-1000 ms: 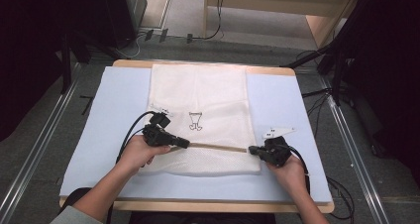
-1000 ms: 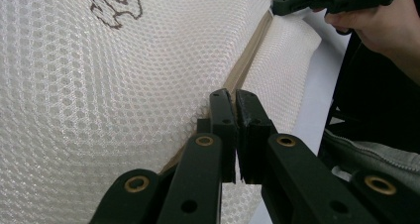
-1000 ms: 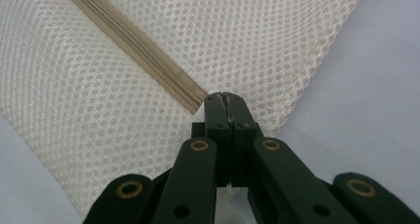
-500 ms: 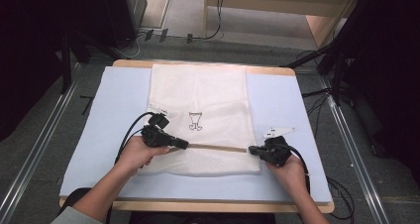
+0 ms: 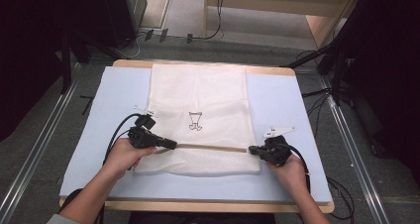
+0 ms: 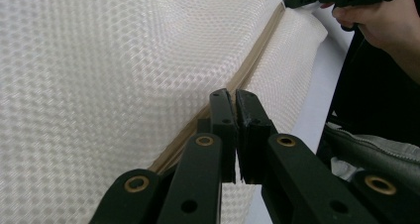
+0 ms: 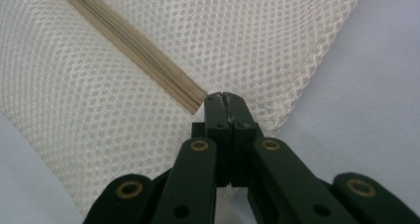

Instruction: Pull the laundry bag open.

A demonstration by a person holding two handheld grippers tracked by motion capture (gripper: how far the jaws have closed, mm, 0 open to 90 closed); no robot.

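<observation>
A white mesh bag (image 5: 198, 95) lies flat on the light blue mat (image 5: 114, 100), with a small black drawing (image 5: 195, 121) near its middle. A tan zipper (image 5: 213, 147) runs across its near part. My left gripper (image 5: 172, 145) is shut at the zipper's left part (image 6: 257, 50); in the left gripper view (image 6: 235, 94) the jaws meet right on the zipper line, and what they pinch is hidden. My right gripper (image 5: 251, 150) is shut on the mesh at the zipper's right end (image 7: 195, 102), close to the bag's edge (image 7: 223, 97).
The mat covers a wooden table whose front edge (image 5: 208, 204) is near the person's arms. Cables (image 5: 116, 135) trail from both grippers. Metal rails (image 5: 29, 164) and dark stands flank the table on the floor.
My left gripper has slid a little to the left along the zipper line. The right gripper and the bag's right end have stayed put.
</observation>
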